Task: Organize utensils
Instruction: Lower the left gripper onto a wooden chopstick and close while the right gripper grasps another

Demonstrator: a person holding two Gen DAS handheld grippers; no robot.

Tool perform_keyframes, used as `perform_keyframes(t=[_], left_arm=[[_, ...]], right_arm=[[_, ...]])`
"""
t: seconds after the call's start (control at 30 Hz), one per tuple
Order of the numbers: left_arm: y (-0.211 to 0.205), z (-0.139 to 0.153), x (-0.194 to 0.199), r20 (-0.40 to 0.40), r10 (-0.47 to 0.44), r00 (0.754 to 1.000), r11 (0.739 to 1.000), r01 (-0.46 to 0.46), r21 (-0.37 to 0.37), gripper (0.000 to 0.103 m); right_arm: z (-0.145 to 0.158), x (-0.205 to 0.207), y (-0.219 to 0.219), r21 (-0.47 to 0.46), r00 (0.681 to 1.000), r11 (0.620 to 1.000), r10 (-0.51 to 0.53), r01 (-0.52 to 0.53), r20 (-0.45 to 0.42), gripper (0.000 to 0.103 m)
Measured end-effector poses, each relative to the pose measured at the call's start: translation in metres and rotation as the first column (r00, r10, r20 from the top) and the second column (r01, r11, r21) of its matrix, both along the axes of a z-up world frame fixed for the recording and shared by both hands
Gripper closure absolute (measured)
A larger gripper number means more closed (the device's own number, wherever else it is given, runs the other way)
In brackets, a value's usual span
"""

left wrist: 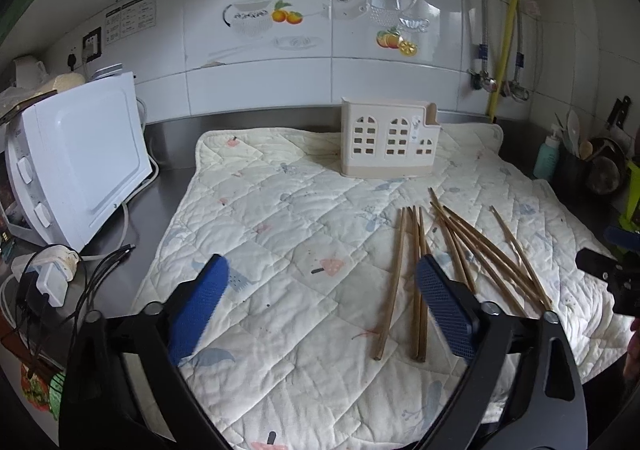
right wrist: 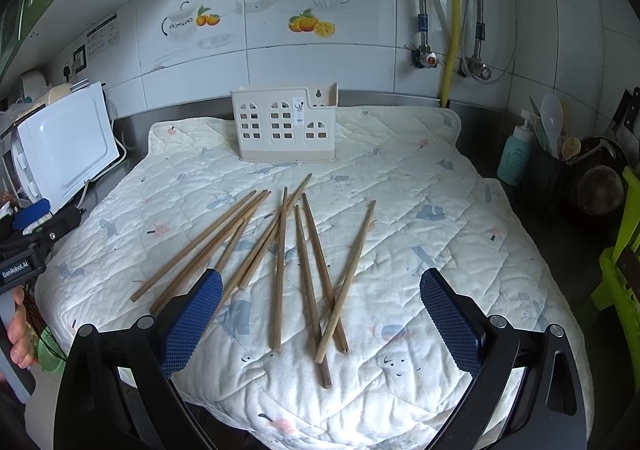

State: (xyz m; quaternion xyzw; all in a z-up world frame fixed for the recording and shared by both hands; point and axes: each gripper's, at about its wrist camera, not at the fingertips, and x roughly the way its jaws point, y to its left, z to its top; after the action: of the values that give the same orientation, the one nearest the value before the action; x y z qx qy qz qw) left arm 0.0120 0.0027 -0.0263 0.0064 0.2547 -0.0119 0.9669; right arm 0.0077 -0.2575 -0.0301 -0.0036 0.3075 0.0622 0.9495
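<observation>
Several wooden chopsticks (right wrist: 280, 270) lie scattered on a white quilted mat (right wrist: 420, 250); they also show in the left wrist view (left wrist: 394, 282). A cream plastic utensil holder (right wrist: 286, 127) with window cut-outs stands upright at the mat's far edge, also in the left wrist view (left wrist: 388, 137). My right gripper (right wrist: 320, 286) is open and empty, just above the near ends of the chopsticks. My left gripper (left wrist: 322, 278) is open and empty, over the mat to the left of the chopsticks; its right finger overlaps their near ends.
A white microwave (left wrist: 80, 157) with cables and a power strip (left wrist: 44, 274) stands left of the mat. At right are a teal bottle (right wrist: 516, 157), a dark pot of kitchen tools (right wrist: 552, 169) and a green rack (right wrist: 620, 270). Pipes and valves run along the tiled wall.
</observation>
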Motion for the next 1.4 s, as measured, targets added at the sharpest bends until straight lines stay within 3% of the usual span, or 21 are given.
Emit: perform_keyframes(t=[0.23, 0.43, 0.7, 0.87, 1.0, 1.3, 1.4], left_arm=[[-0.011, -0.022, 0.007, -0.043, -0.063, 0.997, 0.998, 0.063, 0.015, 0.019], [-0.016, -0.039, 0.014, -0.083, -0.111, 0.99, 0.994, 0.112, 0.004, 0.029], [-0.011, -0.059, 0.032, -0.144, -0.158, 0.977, 0.986, 0.147, -0.08, 0.034], [-0.014, -0.064, 0.039, -0.155, -0.19, 0.97, 0.98, 0.179, -0.083, 0.034], [-0.017, -0.068, 0.044, -0.166, -0.209, 0.964, 0.977, 0.2, -0.072, 0.034], [-0.029, -0.075, 0.053, -0.2, -0.237, 0.951, 0.971, 0.232, -0.05, 0.034], [-0.028, -0.078, 0.058, -0.218, -0.25, 0.944, 0.968, 0.238, -0.078, 0.051]], right_arm=[[-0.016, 0.007, -0.009, 0.013, 0.999, 1.0, -0.016, 0.016, -0.036, 0.01], [-0.039, 0.019, -0.015, 0.041, 0.995, 0.999, -0.018, 0.023, -0.102, 0.037], [-0.057, 0.033, -0.02, 0.088, 0.987, 0.994, -0.045, 0.059, -0.151, 0.076], [-0.064, 0.045, -0.018, 0.104, 0.983, 0.992, -0.055, 0.074, -0.174, 0.087], [-0.068, 0.053, -0.019, 0.113, 0.98, 0.989, -0.076, 0.097, -0.183, 0.093], [-0.077, 0.068, -0.021, 0.134, 0.974, 0.984, -0.089, 0.119, -0.208, 0.094], [-0.077, 0.07, -0.023, 0.122, 0.974, 0.985, -0.097, 0.124, -0.206, 0.095]])
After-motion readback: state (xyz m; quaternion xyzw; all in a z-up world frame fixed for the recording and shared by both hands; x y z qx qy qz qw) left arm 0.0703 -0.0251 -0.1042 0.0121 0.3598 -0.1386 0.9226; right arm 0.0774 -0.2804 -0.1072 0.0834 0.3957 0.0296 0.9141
